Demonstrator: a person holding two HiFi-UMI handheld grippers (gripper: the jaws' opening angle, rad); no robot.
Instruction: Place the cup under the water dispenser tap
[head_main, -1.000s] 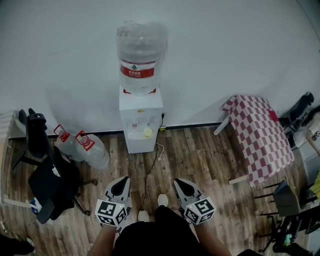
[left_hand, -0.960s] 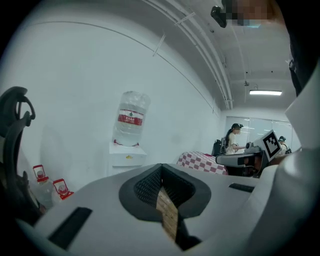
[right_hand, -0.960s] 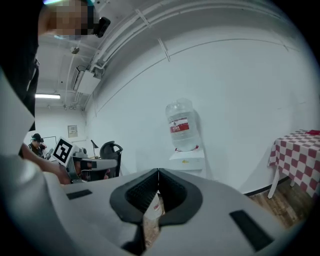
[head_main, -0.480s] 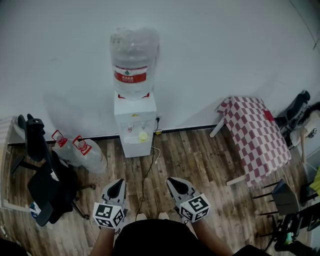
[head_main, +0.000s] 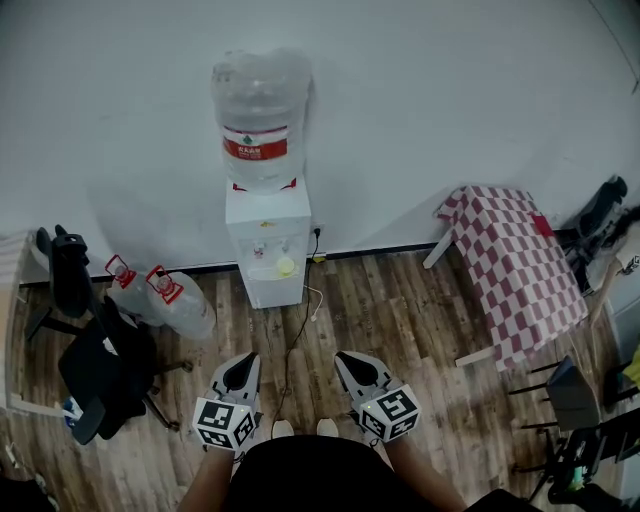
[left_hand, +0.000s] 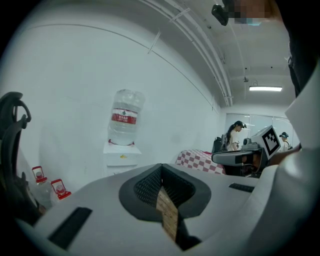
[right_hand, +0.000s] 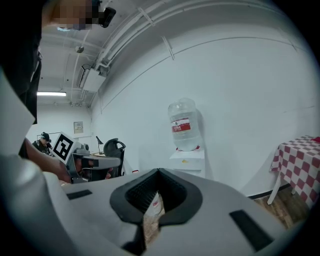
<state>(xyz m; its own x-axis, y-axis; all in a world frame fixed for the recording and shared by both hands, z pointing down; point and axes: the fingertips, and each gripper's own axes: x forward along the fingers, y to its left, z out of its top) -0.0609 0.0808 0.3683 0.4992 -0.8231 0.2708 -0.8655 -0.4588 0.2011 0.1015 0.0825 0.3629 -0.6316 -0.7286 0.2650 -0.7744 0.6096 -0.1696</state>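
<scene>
Grey left gripper (head_main: 244, 359), right gripper (head_main: 348, 357): closed.

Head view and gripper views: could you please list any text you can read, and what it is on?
No text is readable.
Red label on the water bottle: too blurred.
Red tags on the spare bottles: too small.
Yellow mark on the dispenser: too small.
On the marker cubes: square patterns, no words.

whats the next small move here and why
Probably step toward the dispenser: it stands well ahead, out of reach, the left gripper and right gripper are shut and empty, and the yellow thing by its taps is too small to identify.
</scene>
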